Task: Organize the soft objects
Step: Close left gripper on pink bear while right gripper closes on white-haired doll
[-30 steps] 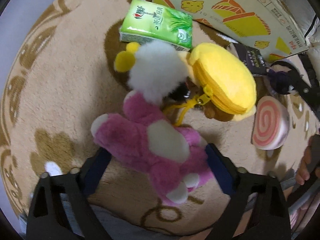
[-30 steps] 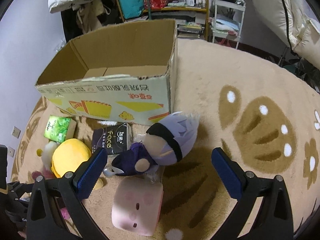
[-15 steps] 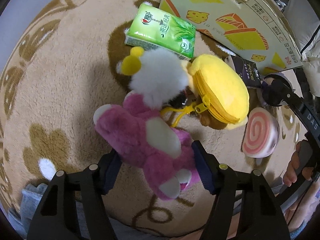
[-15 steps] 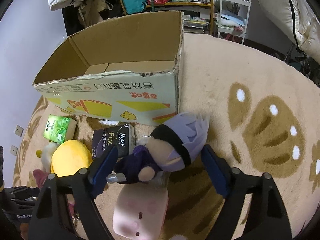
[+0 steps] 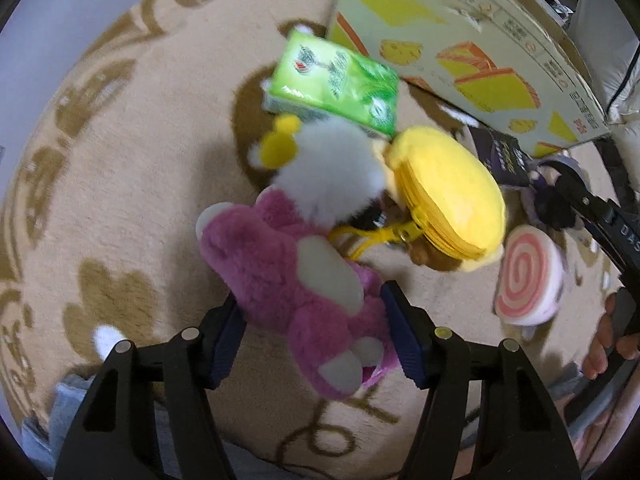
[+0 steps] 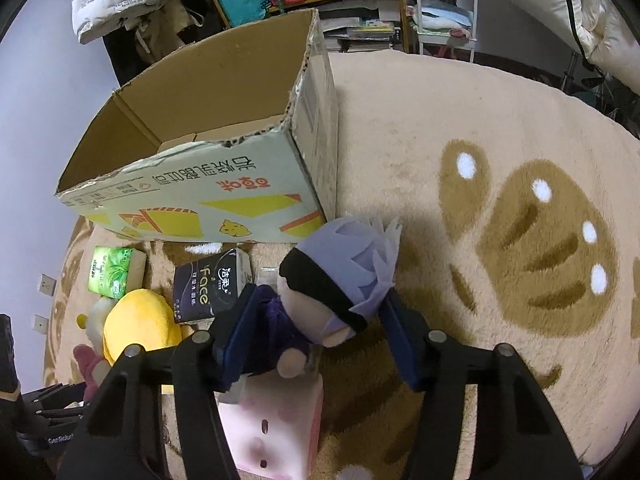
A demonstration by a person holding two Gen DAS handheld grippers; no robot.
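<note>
The left gripper (image 5: 312, 332) has its two blue pads pressed against the sides of a fluffy pink plush bear (image 5: 296, 280), so its jaws are holding the toy. The bear's middle sits right between the pads, its head points away from the gripper, and its feet hang down toward the camera. Just past the bear lie a fuzzy white ball toy with yellow ears (image 5: 328, 176), a round yellow plush pouch with a zipper (image 5: 448, 196) and a green pack of tissues (image 5: 336, 80).

The right gripper (image 6: 316, 340) has its jaws pulled in around a small doll with pale purple hair and a black blindfold (image 6: 340, 280). The doll's dark body touches the left pad, and its head is beside the right pad. The doll lies on a soft pink square cushion (image 6: 276, 428), near a black tissue pack (image 6: 212, 284). Behind it stands an open cardboard box (image 6: 192, 196) on the tan fluffy rug (image 6: 460, 120).
</note>
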